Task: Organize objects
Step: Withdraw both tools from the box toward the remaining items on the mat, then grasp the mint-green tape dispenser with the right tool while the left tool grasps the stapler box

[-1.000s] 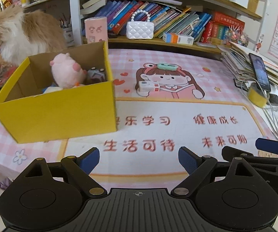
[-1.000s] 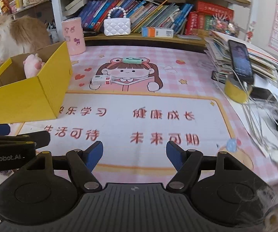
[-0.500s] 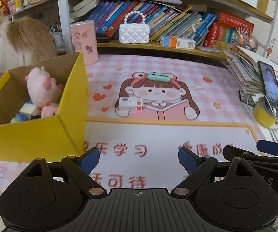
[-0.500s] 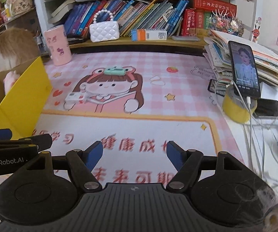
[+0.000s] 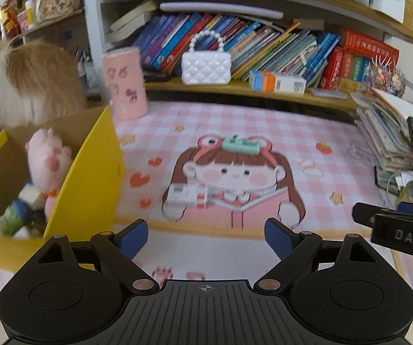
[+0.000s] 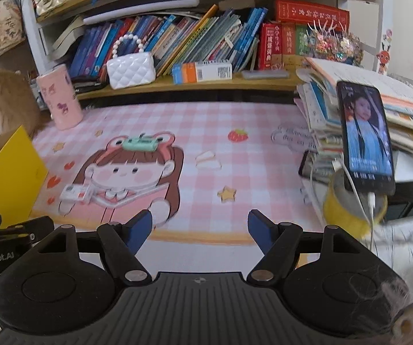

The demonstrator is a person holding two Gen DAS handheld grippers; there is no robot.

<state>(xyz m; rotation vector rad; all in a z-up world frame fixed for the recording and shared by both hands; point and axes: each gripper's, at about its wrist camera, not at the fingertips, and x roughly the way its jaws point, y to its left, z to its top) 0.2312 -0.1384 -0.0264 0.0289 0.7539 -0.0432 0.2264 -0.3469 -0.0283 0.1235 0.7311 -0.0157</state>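
Note:
A small white box [image 5: 186, 195] lies on the pink mat just ahead of my open, empty left gripper [image 5: 206, 240]; it also shows in the right wrist view [image 6: 75, 193]. A mint green object [image 5: 241, 144] lies farther back on the mat, also visible in the right wrist view [image 6: 139, 143]. A yellow cardboard box [image 5: 91, 178] at the left holds a pink plush [image 5: 48, 158] and other toys. My right gripper [image 6: 199, 231] is open and empty, to the right of the left one.
A fluffy cat [image 5: 25, 83] sits behind the yellow box. A pink cylinder [image 5: 124, 83] and a white handbag [image 5: 206, 67] stand at the back by the bookshelf. At right are a book stack [image 6: 379, 120], a propped phone [image 6: 364, 138], yellow tape [image 6: 347, 210] and cables.
Both grippers have moved forward over the mat toward the white box and green object. The yellow box has slid to the left of both views.

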